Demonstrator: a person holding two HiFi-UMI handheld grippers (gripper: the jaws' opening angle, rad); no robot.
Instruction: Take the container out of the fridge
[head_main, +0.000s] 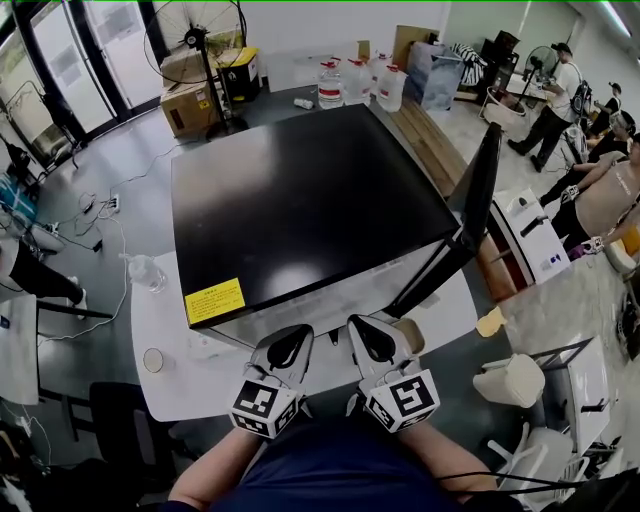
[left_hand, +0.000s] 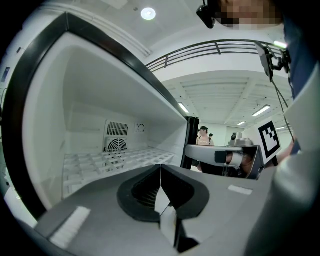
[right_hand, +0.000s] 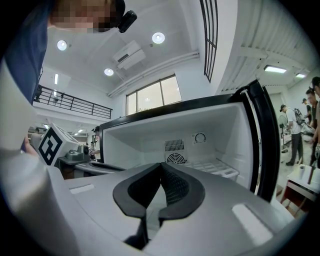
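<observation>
The black fridge (head_main: 300, 200) stands on a white table with its door (head_main: 470, 210) swung open to the right. Both grippers are side by side just in front of the opening. My left gripper (head_main: 287, 342) is shut, its jaws meeting at the tips (left_hand: 160, 167) with nothing between them. My right gripper (head_main: 367, 336) is shut too (right_hand: 161, 165) and empty. The white compartment shows a wire shelf (left_hand: 115, 160) and a round fan vent (left_hand: 116, 145), and the same shelf (right_hand: 215, 167) appears in the right gripper view. No container shows in the visible part of the compartment.
On the white table (head_main: 170, 390) stand a water bottle (head_main: 147, 272) and a paper cup (head_main: 153, 360) to the fridge's left. Water jugs (head_main: 345, 85), a standing fan (head_main: 200, 40) and boxes are behind it. People (head_main: 600, 190) stand at the right.
</observation>
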